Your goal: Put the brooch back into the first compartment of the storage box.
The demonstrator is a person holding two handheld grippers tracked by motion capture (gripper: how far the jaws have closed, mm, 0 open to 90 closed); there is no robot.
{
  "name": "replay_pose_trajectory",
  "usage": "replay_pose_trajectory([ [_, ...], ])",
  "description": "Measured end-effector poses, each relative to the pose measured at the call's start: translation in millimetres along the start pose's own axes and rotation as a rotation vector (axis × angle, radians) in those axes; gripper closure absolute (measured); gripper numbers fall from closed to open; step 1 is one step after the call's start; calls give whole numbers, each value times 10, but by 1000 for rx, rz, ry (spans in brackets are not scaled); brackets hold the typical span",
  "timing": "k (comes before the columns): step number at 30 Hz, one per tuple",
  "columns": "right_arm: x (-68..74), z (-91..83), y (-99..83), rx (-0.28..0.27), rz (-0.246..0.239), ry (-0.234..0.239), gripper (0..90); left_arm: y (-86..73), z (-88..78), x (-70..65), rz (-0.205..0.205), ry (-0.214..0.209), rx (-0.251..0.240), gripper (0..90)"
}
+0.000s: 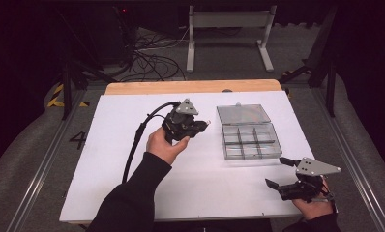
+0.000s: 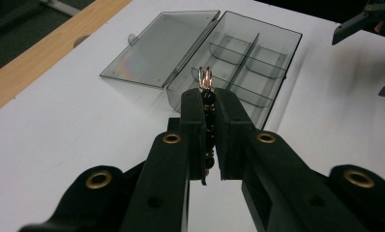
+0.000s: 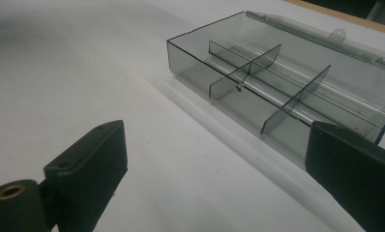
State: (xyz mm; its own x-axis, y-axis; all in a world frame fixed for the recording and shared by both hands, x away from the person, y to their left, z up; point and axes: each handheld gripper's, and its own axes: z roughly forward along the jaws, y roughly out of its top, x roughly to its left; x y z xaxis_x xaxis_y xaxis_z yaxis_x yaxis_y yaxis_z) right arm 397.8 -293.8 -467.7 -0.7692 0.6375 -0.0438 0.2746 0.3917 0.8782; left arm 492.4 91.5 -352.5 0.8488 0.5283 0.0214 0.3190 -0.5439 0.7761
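A smoky clear compartment box (image 1: 251, 141) lies open on the white board, its lid (image 1: 243, 114) folded flat toward the far side. My left gripper (image 1: 206, 123) hovers just left of the box and is shut on a short strand of black beads (image 2: 206, 77). The strand's copper wire loops stick out past the jaw tips, pointing at the box (image 2: 248, 63). My right gripper (image 1: 277, 171) rests near the board's front right corner, open with nothing between its jaws. In the right gripper view its jaws (image 3: 214, 159) frame the near corner of the box (image 3: 277, 92), whose compartments look empty.
The white board (image 1: 132, 193) covers a wooden table whose far edge (image 1: 190, 87) shows. A black cable (image 1: 132, 145) trails from the left gripper across the board. A grey stand (image 1: 229, 29) and loose cables sit on the floor beyond.
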Motion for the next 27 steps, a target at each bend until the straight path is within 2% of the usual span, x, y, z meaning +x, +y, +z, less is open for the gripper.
replay_pose_trajectory([
  [8, 10, -38, -21, -2, 6, -7, 80, 85, 142, -29, 15, -15, 13, 835],
  [14, 9, -35, -21, -3, 4, -3, 80, 113, 277, -22, -5, -30, 6, 834],
  [20, 10, -40, -21, -8, 3, 1, 80, 118, 398, -4, -17, -20, -19, 833],
  [27, 2, -30, -22, -10, 1, 6, 80, 95, 543, 59, -60, -21, -73, 832],
])
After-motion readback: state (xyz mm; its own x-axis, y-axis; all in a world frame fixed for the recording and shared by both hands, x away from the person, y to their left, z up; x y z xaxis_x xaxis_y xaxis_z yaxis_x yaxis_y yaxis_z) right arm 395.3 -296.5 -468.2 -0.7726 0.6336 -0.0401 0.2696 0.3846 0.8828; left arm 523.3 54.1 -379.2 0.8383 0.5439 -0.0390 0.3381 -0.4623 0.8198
